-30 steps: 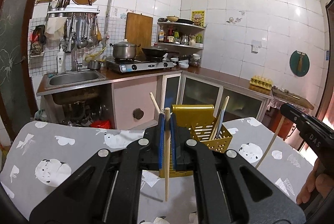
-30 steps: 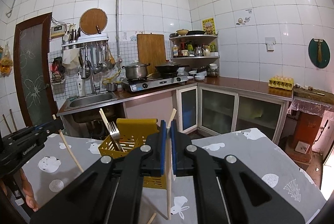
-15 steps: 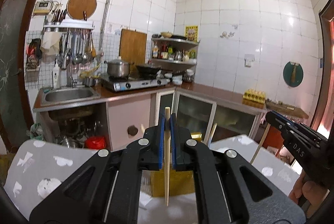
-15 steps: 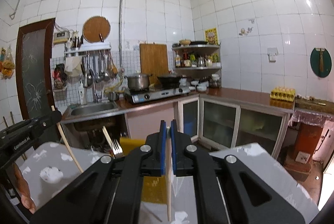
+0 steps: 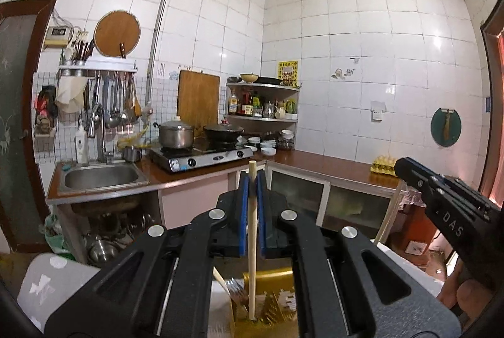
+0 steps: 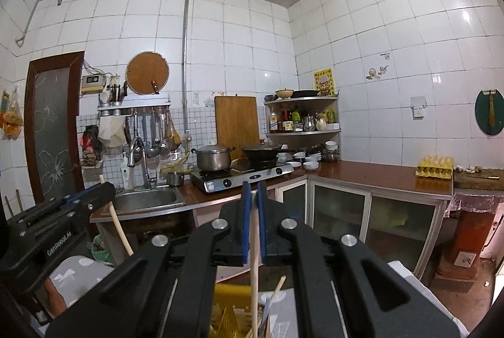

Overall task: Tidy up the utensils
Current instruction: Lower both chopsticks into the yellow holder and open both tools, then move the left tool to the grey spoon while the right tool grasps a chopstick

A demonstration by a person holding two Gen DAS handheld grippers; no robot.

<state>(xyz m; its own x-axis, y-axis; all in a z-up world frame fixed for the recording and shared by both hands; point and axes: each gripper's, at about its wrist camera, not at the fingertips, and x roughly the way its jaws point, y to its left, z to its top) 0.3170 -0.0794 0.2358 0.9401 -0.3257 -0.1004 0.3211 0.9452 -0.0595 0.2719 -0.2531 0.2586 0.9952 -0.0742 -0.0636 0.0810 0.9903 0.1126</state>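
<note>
My left gripper [image 5: 252, 180] is shut on a wooden chopstick [image 5: 252, 243] that hangs straight down, its lower end inside the yellow slotted utensil holder [image 5: 277, 303]. A fork [image 5: 236, 290] and another chopstick stand in that holder. My right gripper [image 6: 252, 190] is shut on a second chopstick [image 6: 254, 275], whose lower end reaches into the same holder [image 6: 230, 316] among other utensils. Each gripper shows in the other's view, the right one [image 5: 441, 199] at the right, the left one [image 6: 63, 212] at the left.
The holder stands on a table with a grey patterned cloth [image 5: 47, 284]. Behind are a sink [image 5: 100, 177], a gas stove with a pot [image 5: 176, 136] and a wok, glass-door cabinets [image 6: 371, 215], an egg tray [image 6: 436, 166] and a corner shelf.
Both grippers have risen and tilted up, so the table and holder dropped to the bottom of the views. Both chopsticks now hang over and into the holder.
</note>
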